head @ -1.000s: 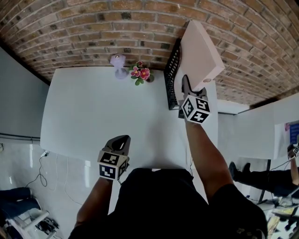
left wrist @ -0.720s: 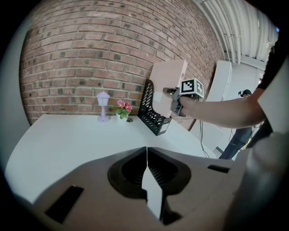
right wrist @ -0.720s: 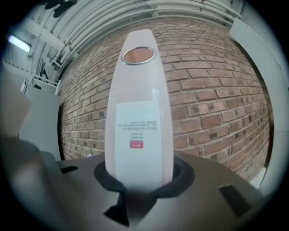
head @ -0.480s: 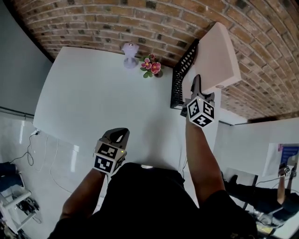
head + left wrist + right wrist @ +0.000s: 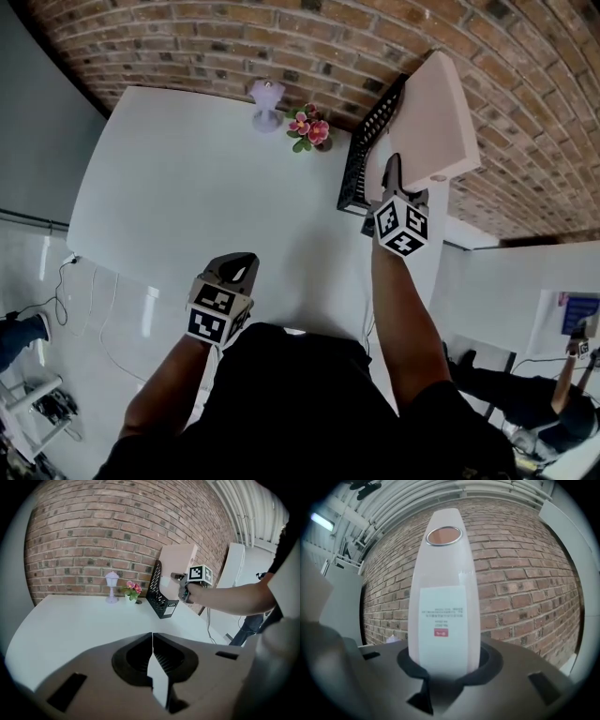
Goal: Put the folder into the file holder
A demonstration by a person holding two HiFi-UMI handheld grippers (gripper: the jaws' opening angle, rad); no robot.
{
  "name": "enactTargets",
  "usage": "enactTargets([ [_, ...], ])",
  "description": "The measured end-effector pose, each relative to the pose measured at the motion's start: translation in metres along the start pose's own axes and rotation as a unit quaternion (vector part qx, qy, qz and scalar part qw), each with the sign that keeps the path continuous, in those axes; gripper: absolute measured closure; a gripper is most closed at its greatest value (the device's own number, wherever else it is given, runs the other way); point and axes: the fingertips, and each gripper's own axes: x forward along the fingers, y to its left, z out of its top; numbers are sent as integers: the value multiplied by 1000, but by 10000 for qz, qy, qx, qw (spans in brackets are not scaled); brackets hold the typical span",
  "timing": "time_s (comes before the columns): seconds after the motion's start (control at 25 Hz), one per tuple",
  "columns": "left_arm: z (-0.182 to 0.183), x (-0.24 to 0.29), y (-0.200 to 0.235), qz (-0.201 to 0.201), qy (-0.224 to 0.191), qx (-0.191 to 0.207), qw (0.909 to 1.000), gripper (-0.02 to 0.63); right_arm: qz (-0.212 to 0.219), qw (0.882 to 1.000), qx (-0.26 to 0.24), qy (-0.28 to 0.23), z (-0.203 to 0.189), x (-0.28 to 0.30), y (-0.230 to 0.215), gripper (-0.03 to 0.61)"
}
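Left claw [image 5: 240, 271] low at the near edge of the white counter [image 5: 187, 197], clenched on nothing. Right claw [image 5: 395, 174] held out level, grasping the pink folder [image 5: 436, 108] by its labelled spine; its jaws have just eased a shade wider with the folder between them. Folder held upright, off the counter, just beside the black mesh file holder [image 5: 367, 155], not in it. Beyond: pink flowers [image 5: 308, 129], small lilac lamp [image 5: 266, 101], brick wall [image 5: 234, 37].

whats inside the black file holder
Nothing visible in the open part of the file holder. The folder is held up next to it by the right tongs. Mesh side and folder hide the rest.
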Motion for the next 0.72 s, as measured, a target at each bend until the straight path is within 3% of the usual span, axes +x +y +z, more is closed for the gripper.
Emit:
enactTargets([
  [0.2,3,6,-4,-79,44,25,10000,607,88,9999,86,115,0,3,1,419],
  [0.28,7,10,-3,-121,16,93,9999,607,193,9995,147,208,1,6,0,379],
  [0.52,-2,9,-2,-193,13,-67,9998,607,675,9906,-190,1174,-13,2,16,314],
  [0.72,2,10,3,-168,-36,-85,9998,607,837,9817,-252,1694,3,-9,20,321],
])
